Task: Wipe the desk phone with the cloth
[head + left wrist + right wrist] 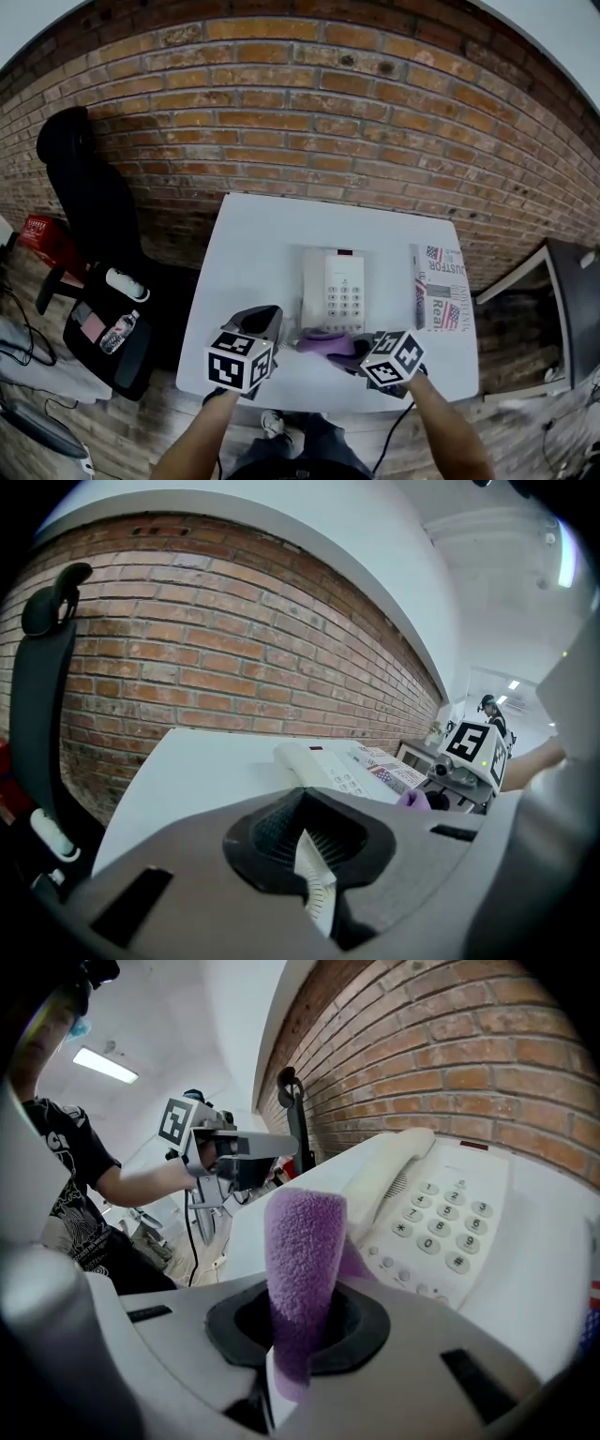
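Your cloth [302,1260] is a fuzzy, even purple. The desk phone [333,289] is off-white with pale keys and a small dark red window. The tabletop [253,244] is plain white. The brick wall [300,103] runs red-brown with pale mortar lines. The booklet [439,286] carries red, white and blue flag print. Your left gripper [314,855] and right gripper [298,1335] are grey, their cubes patterned in black and white squares.

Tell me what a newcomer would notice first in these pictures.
The purple cloth stands out most, pinched in the right gripper just in front of the phone. The phone, white, sits in the middle of a white table against a red brick wall. The left gripper, shut and empty, is at the table's near edge, left of the cloth.
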Demonstrator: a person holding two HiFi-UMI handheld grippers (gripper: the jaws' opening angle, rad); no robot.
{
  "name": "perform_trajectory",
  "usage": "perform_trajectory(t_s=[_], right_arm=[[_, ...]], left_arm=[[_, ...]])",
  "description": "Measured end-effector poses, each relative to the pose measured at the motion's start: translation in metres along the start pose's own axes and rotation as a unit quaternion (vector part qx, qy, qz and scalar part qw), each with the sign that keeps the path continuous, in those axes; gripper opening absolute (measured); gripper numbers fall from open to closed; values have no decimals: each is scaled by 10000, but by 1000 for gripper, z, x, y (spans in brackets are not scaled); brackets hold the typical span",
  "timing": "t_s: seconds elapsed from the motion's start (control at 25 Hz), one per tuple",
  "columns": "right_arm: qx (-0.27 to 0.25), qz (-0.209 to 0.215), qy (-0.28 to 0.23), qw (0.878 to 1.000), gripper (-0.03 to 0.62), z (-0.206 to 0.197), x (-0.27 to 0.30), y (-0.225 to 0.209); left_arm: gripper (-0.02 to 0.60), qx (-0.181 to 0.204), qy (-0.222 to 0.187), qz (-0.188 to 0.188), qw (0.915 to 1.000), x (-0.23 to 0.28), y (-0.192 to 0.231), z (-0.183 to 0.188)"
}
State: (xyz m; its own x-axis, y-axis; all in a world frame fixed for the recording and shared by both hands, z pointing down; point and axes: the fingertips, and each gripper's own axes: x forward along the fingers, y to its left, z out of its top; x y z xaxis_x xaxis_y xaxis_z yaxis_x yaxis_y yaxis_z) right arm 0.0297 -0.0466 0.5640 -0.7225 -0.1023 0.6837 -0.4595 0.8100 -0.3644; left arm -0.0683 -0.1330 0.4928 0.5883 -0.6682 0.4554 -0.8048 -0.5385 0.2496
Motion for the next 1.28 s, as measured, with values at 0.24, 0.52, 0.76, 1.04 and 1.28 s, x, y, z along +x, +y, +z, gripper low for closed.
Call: perform_trajectory(t_s=[0.24,0.52,0.76,1.04,1.28], right_arm=[[-215,176,19,9996,44,23,11,6],[-627,179,-306,9974,44,93,-16,-8],[-1180,-406,-482,9910,44,175,-28,-54],[-2005,-1172,39,9726,44,226,0,-110],[-2596,-1151,1131,9521,44,237,50,-137]], left_arm=[[5,-91,-31,121,9999,-5,12,0],[5,-242,-135,257,9993,-7,26,5],[5,-392,-215,406,9982,-6,39,11],[5,-539,-231,658,9961,-7,55,9],[5,-654,-312,817,9940,-5,65,15]])
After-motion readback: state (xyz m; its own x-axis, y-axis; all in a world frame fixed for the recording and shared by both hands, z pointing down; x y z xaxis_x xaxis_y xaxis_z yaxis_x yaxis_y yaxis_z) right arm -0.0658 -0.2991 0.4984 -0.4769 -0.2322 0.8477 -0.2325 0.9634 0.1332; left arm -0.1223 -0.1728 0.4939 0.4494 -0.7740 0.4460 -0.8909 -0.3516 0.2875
